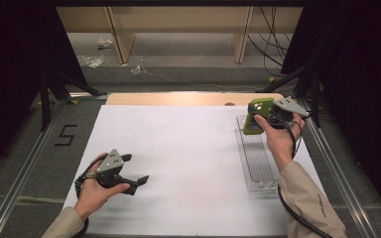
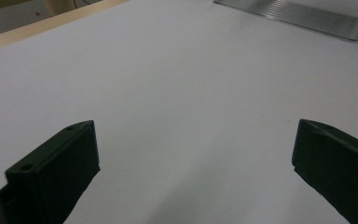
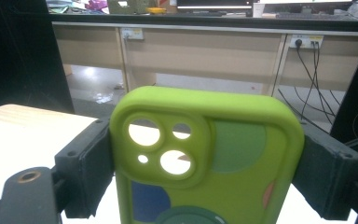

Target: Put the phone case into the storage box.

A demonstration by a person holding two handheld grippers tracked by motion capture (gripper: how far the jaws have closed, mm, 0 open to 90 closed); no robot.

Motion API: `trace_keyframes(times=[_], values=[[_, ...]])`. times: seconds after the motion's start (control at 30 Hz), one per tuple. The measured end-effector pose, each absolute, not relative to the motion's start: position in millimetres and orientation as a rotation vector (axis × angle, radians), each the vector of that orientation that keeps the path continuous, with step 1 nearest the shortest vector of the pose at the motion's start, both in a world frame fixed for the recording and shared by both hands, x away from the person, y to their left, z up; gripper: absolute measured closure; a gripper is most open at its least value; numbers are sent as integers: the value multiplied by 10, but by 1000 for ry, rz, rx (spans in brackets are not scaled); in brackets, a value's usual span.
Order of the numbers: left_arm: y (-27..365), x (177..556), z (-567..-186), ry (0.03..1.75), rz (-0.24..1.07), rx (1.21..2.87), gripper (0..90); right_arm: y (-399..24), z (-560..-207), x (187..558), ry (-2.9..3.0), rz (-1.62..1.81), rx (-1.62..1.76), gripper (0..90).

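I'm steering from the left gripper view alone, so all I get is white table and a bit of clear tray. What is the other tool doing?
Observer: The right tool is shut on a green phone case, raised over the far end of the clear tray.
Operator: Which side of the case faces its camera?
Observer: The back, in the right gripper view: camera cutouts at the top left of the case.
Operator: Where is my tool on the table?
Observer: The left tool sits open at the near left of the white table, well apart from the tray.
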State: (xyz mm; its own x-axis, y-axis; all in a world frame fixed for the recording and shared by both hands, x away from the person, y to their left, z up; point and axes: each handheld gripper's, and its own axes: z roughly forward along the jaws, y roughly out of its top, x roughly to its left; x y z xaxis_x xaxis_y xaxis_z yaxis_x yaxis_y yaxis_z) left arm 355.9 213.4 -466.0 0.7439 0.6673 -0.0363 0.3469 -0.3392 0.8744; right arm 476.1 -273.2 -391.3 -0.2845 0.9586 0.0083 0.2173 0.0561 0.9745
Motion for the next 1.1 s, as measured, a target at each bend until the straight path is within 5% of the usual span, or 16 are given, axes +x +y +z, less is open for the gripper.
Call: trace_keyframes(times=[1.1], values=[[2133, 3556, -4663, 772, 406, 1953, 0, -2737, -3943, 4885, 1606, 1269, 1222, 169]])
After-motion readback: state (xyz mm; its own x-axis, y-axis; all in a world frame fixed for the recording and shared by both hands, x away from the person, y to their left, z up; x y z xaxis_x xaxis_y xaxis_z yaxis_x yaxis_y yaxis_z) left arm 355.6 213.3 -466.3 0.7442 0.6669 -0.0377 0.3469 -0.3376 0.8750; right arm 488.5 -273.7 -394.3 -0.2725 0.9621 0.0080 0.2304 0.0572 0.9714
